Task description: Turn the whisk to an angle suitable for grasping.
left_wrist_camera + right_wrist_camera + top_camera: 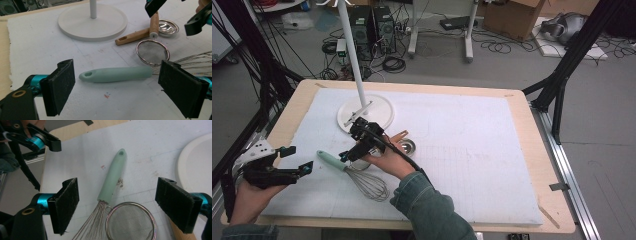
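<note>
White foam sheeting covers the wooden surface (pixel 522 150), and a white round stand base (pixel 379 107) with an upright pole sits toward its far left. Nearer the person lies a whisk (pixel 357 175) with a pale mint-green handle (pixel 116 74), flat on the foam, its wire loops pointing to the person's right. Touching those wires is a small mesh strainer (pixel 152 52) with a wooden handle, and just beyond it a little shiny metal cup (pixel 168 26).

A person's left gripper (pixel 294 160) hovers at the near left edge, aimed at the free end of the mint handle, its fingers (pixel 61 85) spread wide and holding nothing. Their right gripper (pixel 354 150) hangs low over the spot where handle meets wires and strainer; its fingers (pixel 66 202) are also wide apart and empty.

It looks like the approach stage before a pickup. Next, I judge, one gripper must descend, straddle the handle and close squarely on it without catching the strainer rim.
</note>
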`<state>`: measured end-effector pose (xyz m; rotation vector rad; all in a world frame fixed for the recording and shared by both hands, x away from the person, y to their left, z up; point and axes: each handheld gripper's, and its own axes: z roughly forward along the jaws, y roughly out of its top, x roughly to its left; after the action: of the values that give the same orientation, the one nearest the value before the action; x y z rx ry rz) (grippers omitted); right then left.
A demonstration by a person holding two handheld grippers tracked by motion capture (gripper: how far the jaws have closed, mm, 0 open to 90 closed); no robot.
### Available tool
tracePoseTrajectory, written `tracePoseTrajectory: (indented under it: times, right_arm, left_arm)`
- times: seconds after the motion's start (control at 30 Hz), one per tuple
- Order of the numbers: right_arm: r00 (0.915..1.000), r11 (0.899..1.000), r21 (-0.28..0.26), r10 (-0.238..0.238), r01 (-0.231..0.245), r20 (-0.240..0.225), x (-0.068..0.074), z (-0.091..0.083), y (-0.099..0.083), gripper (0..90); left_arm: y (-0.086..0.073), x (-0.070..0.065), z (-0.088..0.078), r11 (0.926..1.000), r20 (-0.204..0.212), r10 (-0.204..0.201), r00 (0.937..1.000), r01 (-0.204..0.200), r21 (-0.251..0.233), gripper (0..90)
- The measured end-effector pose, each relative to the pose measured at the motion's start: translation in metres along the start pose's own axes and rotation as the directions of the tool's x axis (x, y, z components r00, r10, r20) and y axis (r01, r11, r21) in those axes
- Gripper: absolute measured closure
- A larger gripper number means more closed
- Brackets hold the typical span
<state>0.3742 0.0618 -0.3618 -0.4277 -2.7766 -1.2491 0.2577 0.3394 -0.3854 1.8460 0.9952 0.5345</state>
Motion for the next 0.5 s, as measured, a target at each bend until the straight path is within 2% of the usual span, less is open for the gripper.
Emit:
tracePoseTrajectory:
  times: [0.5]
  right_arm:
    - [0.9996, 0.999, 0.047, 0.000, 0.001, -0.028, -0.003, 0.029, 0.004, 21.1]
  left_arm:
    - [0.000, 0.001, -0.001, 1.0000, -0.002, 0.000, 1.0000, 0.000, 0.001, 13.9]
